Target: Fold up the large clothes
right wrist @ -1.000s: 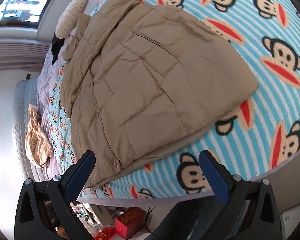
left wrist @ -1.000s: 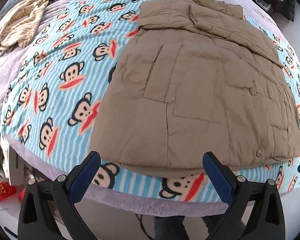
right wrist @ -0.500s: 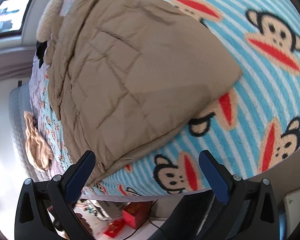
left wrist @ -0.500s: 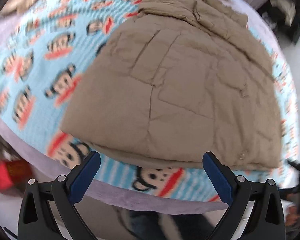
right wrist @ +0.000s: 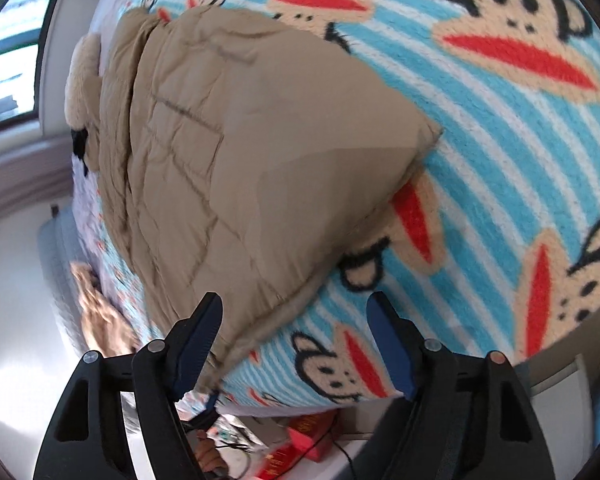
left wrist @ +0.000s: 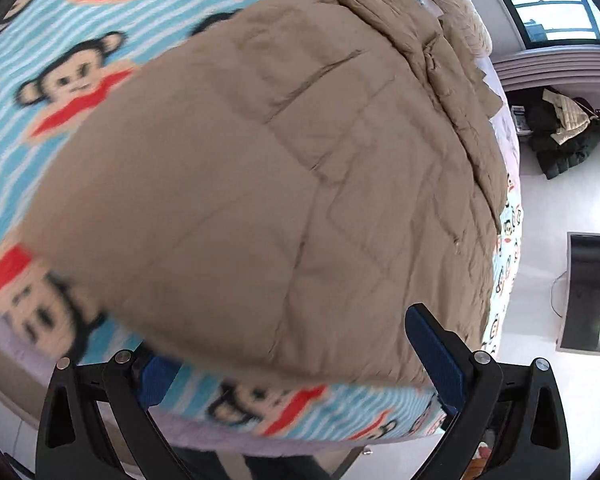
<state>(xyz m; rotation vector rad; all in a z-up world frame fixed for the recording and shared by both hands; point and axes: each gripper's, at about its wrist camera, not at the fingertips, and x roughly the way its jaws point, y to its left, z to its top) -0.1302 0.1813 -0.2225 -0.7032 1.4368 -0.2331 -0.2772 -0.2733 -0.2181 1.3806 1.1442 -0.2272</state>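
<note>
Right gripper [right wrist: 294, 332] — jaws part-closed, narrower than a second ago, having just been closing; the hem of the tan quilted jacket [right wrist: 236, 168] lies between them at 12 o'clock, left pad against the fabric, right pad over bare blanket, so no grip yet.
Left gripper [left wrist: 292, 364] — jaws wide, straddling the jacket's near hem [left wrist: 260, 368]; left pad partly hidden under the fabric edge, nothing clamped.
Jacket — spread on the bed over the monkey-print blanket [left wrist: 76, 72], collar end far at 1 o'clock in the left wrist view, hem toward the bed's near edge.
Change noted — a second ago both grippers sat back from the bed with the whole jacket in view; now both are low at the hem, which fills each frame.
Reading — approach is done, pinch on the two hem corners is beginning; lifting the hem toward the collar looks like the coming fold.
Also present — cream pillow [left wrist: 460, 12], dark clothes [left wrist: 564, 128] on the floor at 3 o'clock.
</note>
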